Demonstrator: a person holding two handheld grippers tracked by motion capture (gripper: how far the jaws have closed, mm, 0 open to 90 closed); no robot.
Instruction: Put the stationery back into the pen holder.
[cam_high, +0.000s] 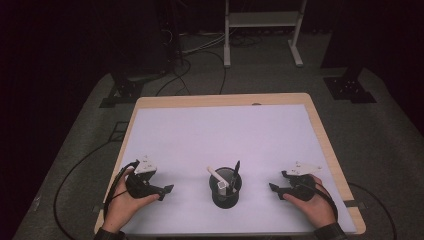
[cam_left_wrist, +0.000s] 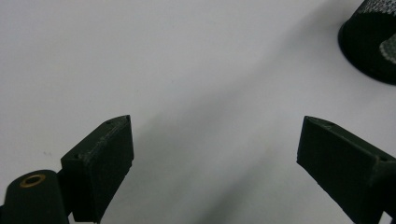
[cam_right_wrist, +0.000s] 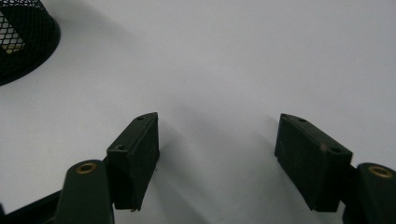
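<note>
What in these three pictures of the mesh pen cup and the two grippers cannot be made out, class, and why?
- Mesh cup, high view: its wall hides the lower ends of the white marker and the black pen.
- Marker and pen, high view: too small to read any print.
- Cup, left gripper view: cut off by the right edge, and blurred.
- Cup, right gripper view: cut off at the top left corner.
</note>
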